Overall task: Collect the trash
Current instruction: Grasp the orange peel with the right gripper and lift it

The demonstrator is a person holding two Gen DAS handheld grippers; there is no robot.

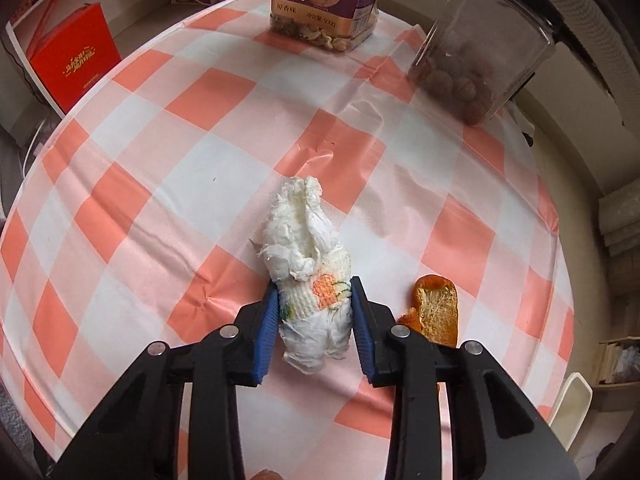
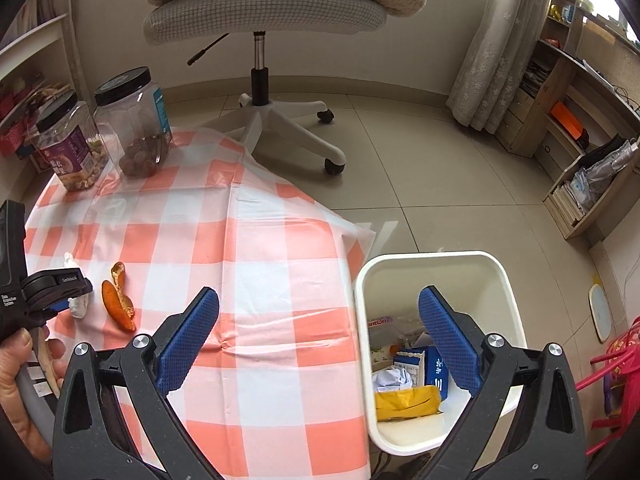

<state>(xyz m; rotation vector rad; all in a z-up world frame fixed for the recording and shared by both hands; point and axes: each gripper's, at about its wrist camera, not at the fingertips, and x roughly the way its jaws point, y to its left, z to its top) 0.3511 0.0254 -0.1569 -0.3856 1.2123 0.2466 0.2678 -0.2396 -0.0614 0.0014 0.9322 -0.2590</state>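
Observation:
A crumpled white tissue (image 1: 308, 248) with an orange print lies on the orange-and-white checked tablecloth (image 1: 192, 168). My left gripper (image 1: 315, 284) is shut on it, blue pads pressing both sides. An orange peel (image 1: 434, 308) lies just right of it on the cloth. The right wrist view shows the same tissue (image 2: 78, 306), peel (image 2: 118, 306) and left gripper (image 2: 60, 288) at the left, held by a hand (image 2: 20, 368). My right gripper (image 2: 319, 292) is wide open and empty above the table's right edge. Beside that edge a white bin (image 2: 440, 258) on the floor holds wrappers and paper.
A cashew jar (image 1: 326, 0) and a clear jar of brown round snacks (image 1: 480, 60) stand at the table's far edge. A red box (image 1: 76, 60) sits beyond the table on the left. A wheeled stool (image 2: 264, 12) stands on the tiled floor behind, and shelves (image 2: 580, 160) line the right wall.

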